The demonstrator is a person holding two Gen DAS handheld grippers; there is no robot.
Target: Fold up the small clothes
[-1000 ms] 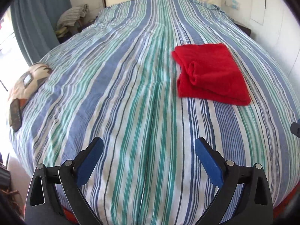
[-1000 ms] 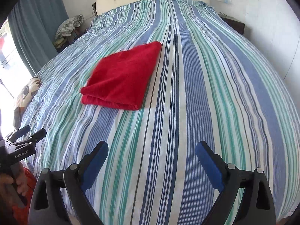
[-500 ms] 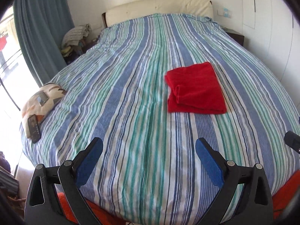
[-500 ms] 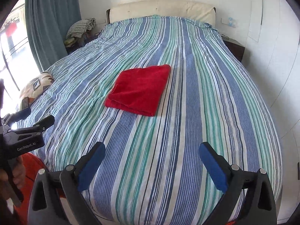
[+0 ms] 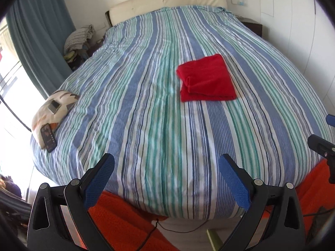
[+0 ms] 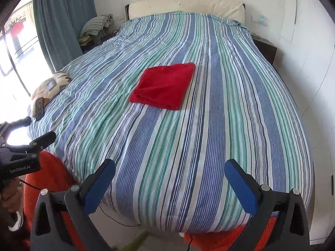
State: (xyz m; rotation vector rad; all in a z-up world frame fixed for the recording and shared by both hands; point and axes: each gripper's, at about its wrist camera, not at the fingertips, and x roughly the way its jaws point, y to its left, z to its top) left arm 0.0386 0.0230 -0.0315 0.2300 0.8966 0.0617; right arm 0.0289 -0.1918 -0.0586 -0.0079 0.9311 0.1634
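Red folded cloth (image 5: 206, 79) lies mid-frame on the striped bed (image 5: 146, 113), bare cover all round. Left gripper (image 5: 166, 177) gapes empty; right gripper (image 6: 169, 183), just widening, holds nothing.

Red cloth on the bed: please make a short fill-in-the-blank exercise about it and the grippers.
1. The folded cloth is ____ in colour.
2. It lies on a ____ bedspread.
3. The left gripper and the right gripper both have ____ jaws.
4. The phone lies partly on a ____.

Missing words: red; striped; open; cushion
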